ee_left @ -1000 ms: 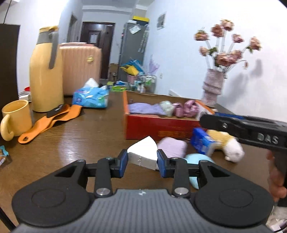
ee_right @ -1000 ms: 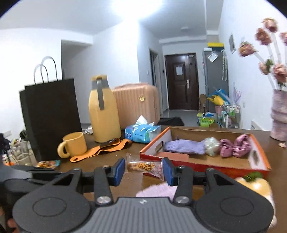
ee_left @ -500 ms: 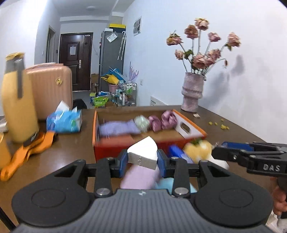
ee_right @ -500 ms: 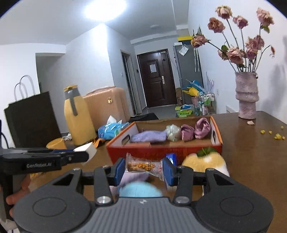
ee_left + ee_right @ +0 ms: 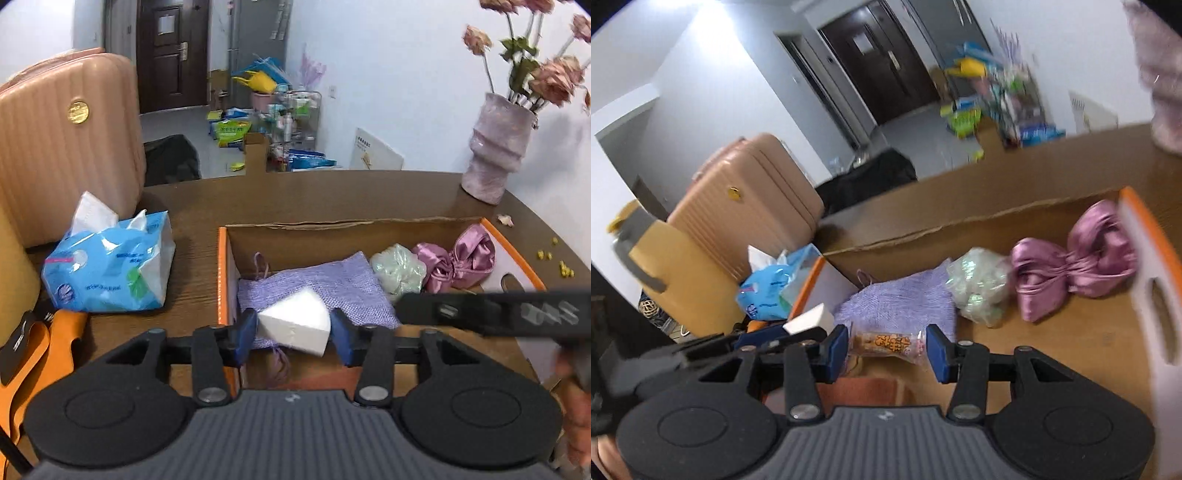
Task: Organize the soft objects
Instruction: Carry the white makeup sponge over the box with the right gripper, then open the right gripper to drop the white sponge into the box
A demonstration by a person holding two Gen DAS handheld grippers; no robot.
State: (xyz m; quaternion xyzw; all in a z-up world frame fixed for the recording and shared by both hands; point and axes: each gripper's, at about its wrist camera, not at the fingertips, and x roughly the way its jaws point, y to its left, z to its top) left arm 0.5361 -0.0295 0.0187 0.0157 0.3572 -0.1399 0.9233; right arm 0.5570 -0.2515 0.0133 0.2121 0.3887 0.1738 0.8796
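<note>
A white foam wedge [image 5: 295,325] is seen between the blue pads of the left gripper [image 5: 293,334], whose jaws have just been opening; the left pad touches the wedge while a gap shows at the right pad, so the wedge is no longer clamped. It is held over the near left corner of the orange-rimmed cardboard box [image 5: 222,273], above a lilac knitted pouch [image 5: 332,284] lying on the box floor. A clear snack packet [image 5: 886,343] is seen between the pads of the right gripper [image 5: 886,349], whose jaws have just been opening a little; whether the pads still press on it cannot be told. This packet is held just inside the box's near wall, in front of the pouch. Further right in the box lie a pale green mesh bundle [image 5: 399,271] and a pink satin drawstring bag [image 5: 458,260], which touches the right end wall. The box floor to the near right is seen bare. Outside the left wall, a blue tissue pack [image 5: 107,266] stands on the brown wooden table [image 5: 303,199], with a pink suitcase [image 5: 62,147] behind it. A lilac vase [image 5: 495,147] stands near the table's far right edge.
</note>
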